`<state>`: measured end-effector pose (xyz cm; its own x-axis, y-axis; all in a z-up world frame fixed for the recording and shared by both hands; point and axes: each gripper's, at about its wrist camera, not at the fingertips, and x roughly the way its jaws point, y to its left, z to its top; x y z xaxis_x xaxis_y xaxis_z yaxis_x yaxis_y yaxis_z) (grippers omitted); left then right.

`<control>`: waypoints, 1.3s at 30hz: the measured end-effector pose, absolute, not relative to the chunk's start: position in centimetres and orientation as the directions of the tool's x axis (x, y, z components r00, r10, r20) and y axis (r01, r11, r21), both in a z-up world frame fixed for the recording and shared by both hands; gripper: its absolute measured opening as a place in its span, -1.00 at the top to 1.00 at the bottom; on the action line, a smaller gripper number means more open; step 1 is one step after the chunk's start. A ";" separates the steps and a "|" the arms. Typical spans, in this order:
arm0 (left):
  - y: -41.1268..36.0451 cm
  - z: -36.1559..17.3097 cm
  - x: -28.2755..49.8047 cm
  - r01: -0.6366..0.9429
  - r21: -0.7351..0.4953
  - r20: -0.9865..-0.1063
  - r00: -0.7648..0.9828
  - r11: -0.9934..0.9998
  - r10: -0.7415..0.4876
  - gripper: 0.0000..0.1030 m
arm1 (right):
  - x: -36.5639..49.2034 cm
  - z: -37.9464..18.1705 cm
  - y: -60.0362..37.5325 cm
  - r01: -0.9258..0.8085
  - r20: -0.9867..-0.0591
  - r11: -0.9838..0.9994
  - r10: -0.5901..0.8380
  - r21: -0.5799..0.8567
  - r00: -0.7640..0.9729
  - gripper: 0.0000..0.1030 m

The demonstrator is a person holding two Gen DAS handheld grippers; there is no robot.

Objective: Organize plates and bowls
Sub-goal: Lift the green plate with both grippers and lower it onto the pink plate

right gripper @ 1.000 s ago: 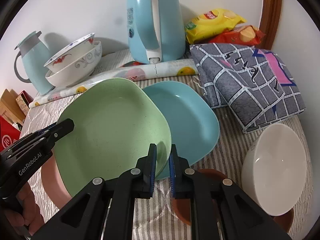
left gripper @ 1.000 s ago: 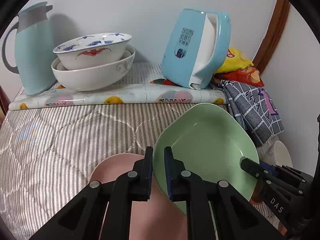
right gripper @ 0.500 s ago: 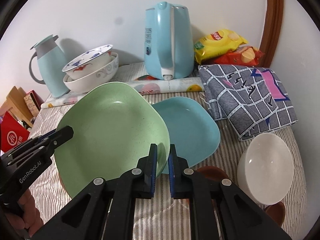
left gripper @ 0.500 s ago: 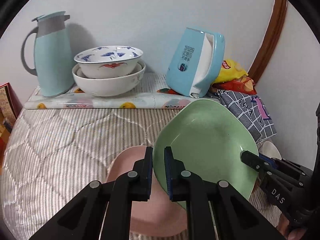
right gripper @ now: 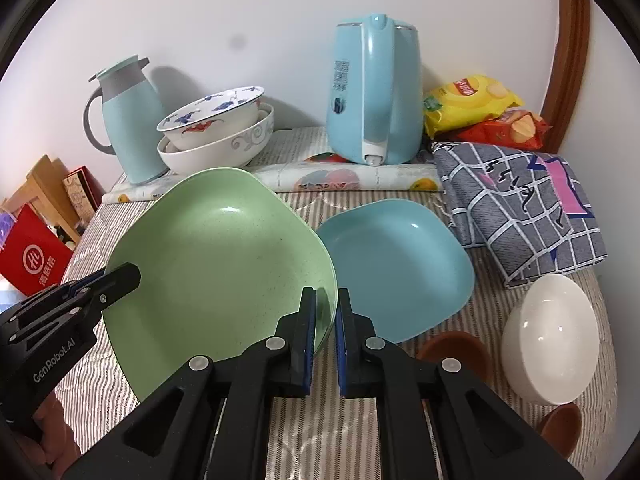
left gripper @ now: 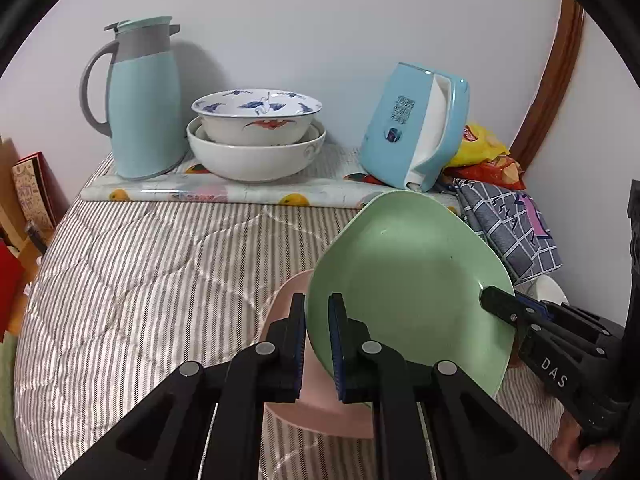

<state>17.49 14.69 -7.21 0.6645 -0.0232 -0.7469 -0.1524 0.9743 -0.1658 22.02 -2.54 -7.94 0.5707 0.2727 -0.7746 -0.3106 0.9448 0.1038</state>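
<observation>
Both grippers hold a green plate (left gripper: 404,280) (right gripper: 216,260) tilted in the air above the striped quilt. My left gripper (left gripper: 317,344) is shut on its left rim, and my right gripper (right gripper: 326,336) is shut on its right rim. Under the green plate lies a pink plate (left gripper: 288,320), partly hidden. A blue plate (right gripper: 396,264) rests flat on the quilt to the right. A white bowl (right gripper: 550,332) leans on brown dishes (right gripper: 456,350) at the right. Two stacked bowls (left gripper: 256,136) stand at the back.
At the back stand a pale-blue thermos jug (left gripper: 140,96) and a blue electric kettle (right gripper: 374,88) on a rolled fruit-print mat (left gripper: 224,192). Snack bags (right gripper: 480,108) and a folded grey checked cloth (right gripper: 520,204) lie at the right. Boxes (right gripper: 36,252) stand beyond the left edge.
Both grippers have lifted the green plate and drawn back, so the bowls, jug and kettle look farther off. The blue plate, earlier half covered by the green one, now shows almost whole.
</observation>
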 end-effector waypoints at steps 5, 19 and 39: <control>15.4 -8.0 17.1 -0.170 -0.164 -0.759 0.650 0.972 -0.014 0.78 | 22.2 -8.7 -1.7 -0.322 -0.782 0.941 0.278 0.104 0.558 0.83; 17.0 -10.5 16.6 -0.205 -0.186 -0.787 0.617 0.961 -0.021 0.78 | 22.3 -11.4 0.4 -0.353 -0.816 0.932 0.267 0.084 0.513 0.83; 17.4 -12.5 16.7 -0.204 -0.218 -0.801 0.596 0.954 -0.055 0.76 | 22.7 -13.2 1.1 -0.368 -0.836 0.929 0.233 0.040 0.496 0.77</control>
